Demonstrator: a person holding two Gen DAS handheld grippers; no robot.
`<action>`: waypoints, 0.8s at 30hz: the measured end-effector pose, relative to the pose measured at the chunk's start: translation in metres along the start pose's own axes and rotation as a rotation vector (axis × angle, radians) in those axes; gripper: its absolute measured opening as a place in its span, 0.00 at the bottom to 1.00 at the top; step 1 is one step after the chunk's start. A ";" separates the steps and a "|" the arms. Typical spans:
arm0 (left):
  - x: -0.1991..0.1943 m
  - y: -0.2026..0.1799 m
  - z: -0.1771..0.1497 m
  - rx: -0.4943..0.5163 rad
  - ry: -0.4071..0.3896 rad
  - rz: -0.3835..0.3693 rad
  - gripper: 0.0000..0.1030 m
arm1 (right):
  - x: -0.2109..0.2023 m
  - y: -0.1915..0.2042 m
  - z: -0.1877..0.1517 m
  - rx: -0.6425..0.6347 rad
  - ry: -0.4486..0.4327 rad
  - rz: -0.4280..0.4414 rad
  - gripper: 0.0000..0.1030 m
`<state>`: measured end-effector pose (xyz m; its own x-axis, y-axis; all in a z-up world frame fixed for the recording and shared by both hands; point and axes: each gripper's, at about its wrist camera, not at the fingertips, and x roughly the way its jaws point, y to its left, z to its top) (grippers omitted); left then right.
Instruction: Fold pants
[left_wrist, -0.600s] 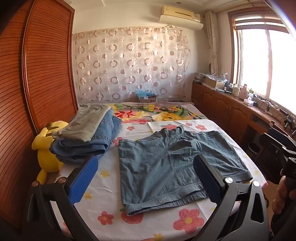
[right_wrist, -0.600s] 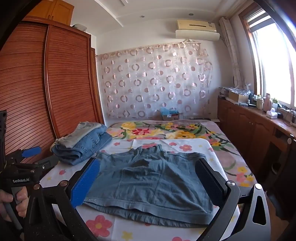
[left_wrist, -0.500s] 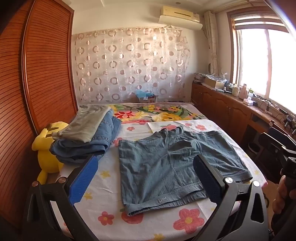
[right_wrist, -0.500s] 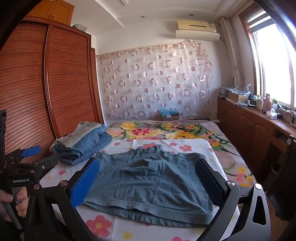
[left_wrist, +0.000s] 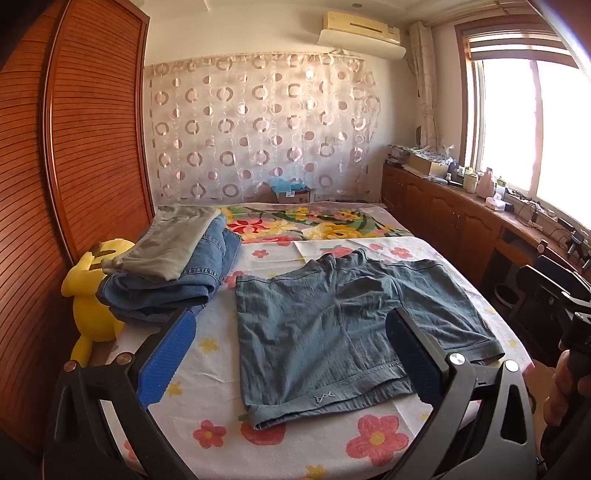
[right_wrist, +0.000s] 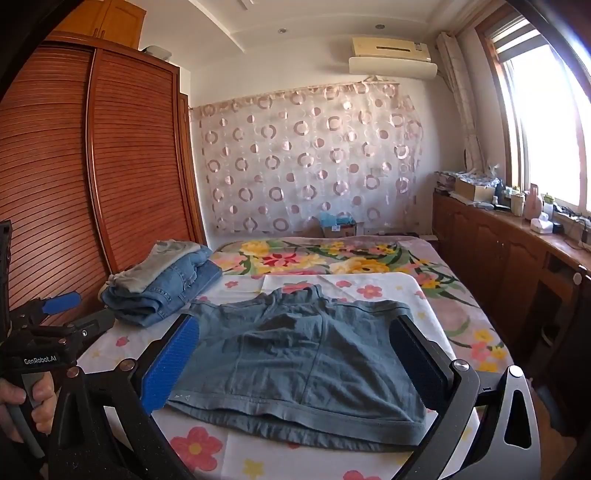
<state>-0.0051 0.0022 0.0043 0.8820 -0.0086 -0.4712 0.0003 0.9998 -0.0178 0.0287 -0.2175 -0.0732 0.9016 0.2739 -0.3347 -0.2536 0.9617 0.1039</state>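
Grey-blue shorts (left_wrist: 332, 325) lie spread flat on the flowered sheet (left_wrist: 210, 369), leg hems toward me; they show again in the right wrist view (right_wrist: 306, 362). My left gripper (left_wrist: 291, 354) hovers open above the near edge of the bed, with nothing between its blue pad and black pad. My right gripper (right_wrist: 295, 358) also stands open, short of the shorts' near hem and apart from the cloth. The left gripper (right_wrist: 70, 317) appears at the far left of the right wrist view, a hand (right_wrist: 26, 402) on its handle.
Folded jeans and a grey garment are stacked (left_wrist: 173, 266) at the bed's left. A yellow plush toy (left_wrist: 92, 295) sits beside the slatted wardrobe (left_wrist: 74, 166). Wooden cabinets (left_wrist: 454, 229) with clutter run under the window on the right. A black chair (left_wrist: 546, 288) stands near the bed's right corner.
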 end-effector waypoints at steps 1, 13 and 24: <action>0.000 -0.001 0.000 0.001 0.000 0.003 1.00 | 0.001 0.001 0.000 -0.001 0.001 -0.001 1.00; 0.004 0.001 -0.001 0.001 0.001 -0.001 1.00 | 0.001 0.001 0.000 0.000 0.001 -0.001 1.00; 0.003 0.000 -0.001 0.000 -0.002 -0.001 1.00 | 0.002 0.003 0.000 0.000 0.003 0.005 1.00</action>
<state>-0.0028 0.0023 0.0024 0.8831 -0.0094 -0.4691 0.0008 0.9998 -0.0186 0.0295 -0.2139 -0.0738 0.8996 0.2782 -0.3366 -0.2575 0.9605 0.1058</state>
